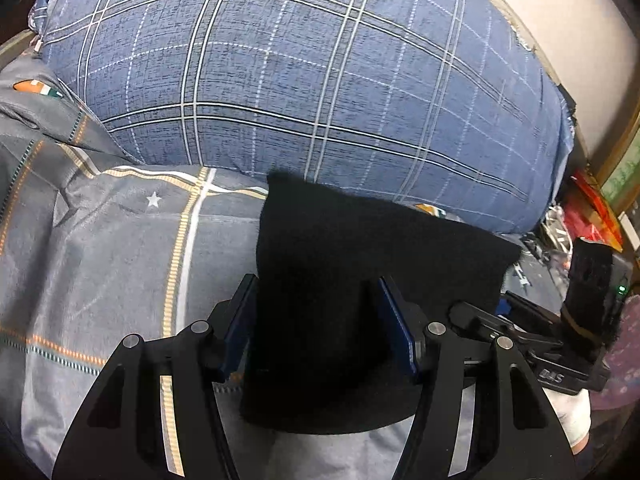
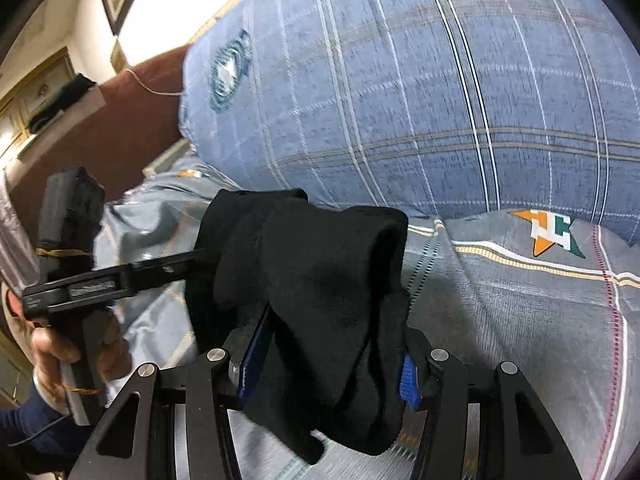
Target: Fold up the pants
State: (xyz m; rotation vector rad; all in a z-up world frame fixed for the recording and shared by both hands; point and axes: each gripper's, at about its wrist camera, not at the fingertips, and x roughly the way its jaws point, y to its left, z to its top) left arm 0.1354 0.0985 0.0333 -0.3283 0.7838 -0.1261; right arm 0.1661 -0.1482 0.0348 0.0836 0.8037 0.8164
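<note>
Black pants [image 1: 360, 240] hang bunched and lifted off the bed between both grippers. In the left wrist view my left gripper [image 1: 316, 292] is shut on the pants, with the cloth filling the gap between its blue pads [image 1: 394, 328]. My right gripper [image 1: 505, 303] grips the cloth's right edge there. The right wrist view shows my right gripper [image 2: 336, 332] shut on a thick folded wad of the pants [image 2: 320, 248], which drapes over and below its fingers. To the left, my left gripper [image 2: 200, 254] reaches into the same cloth, held by a person's hand [image 2: 60, 344].
A big blue plaid pillow [image 1: 300, 80] lies right behind the pants. Under them is a grey bedspread [image 1: 120, 240] with stripes and a star emblem [image 2: 552, 232]. A brown headboard [image 2: 132, 112] and a wall stand at the left; colourful clutter [image 1: 588, 208] sits beside the bed.
</note>
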